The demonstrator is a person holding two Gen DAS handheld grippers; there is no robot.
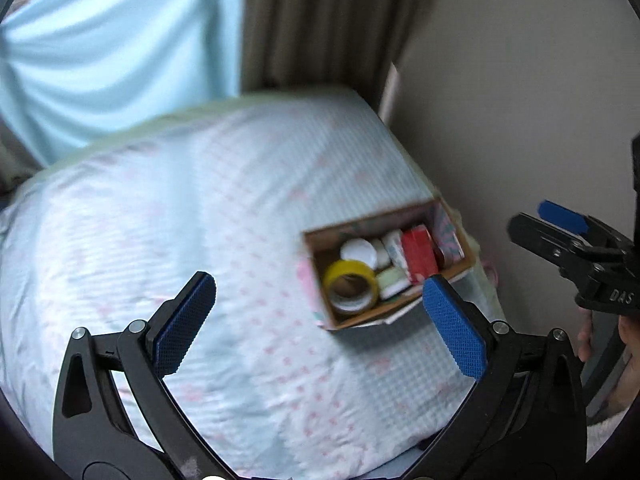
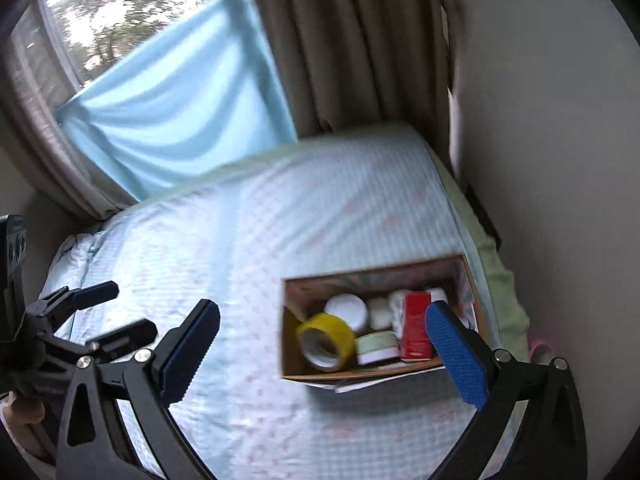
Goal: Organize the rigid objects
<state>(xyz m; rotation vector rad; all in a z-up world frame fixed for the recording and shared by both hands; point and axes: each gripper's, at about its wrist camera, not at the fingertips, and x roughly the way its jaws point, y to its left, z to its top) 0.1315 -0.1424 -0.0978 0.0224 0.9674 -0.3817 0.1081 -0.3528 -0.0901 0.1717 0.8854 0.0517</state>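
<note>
A cardboard box [image 1: 368, 222] [image 2: 372, 276] stands on the bed near its right edge. Inside lie a yellow tape roll [image 1: 352, 286] [image 2: 326, 340], a white-lidded jar [image 1: 359, 251] [image 2: 346, 308], a red carton [image 1: 418, 254] [image 2: 416, 328] and a pale green round tin [image 1: 392, 282] [image 2: 376, 346]. My left gripper [image 1: 320, 281] [image 2: 124, 310] hangs open and empty above the bed, left of the box. The right gripper [image 2: 323, 308] [image 1: 532, 220] is open too, with nothing in it, hovering over the near side of the box.
The bed [image 1: 180, 220] [image 2: 240, 240] has a light blue checked sheet with pink marks. A plain wall [image 1: 520, 100] runs close along its right side. Brown curtains [image 2: 352, 60] and a light blue cloth [image 2: 180, 112] hang at the window behind.
</note>
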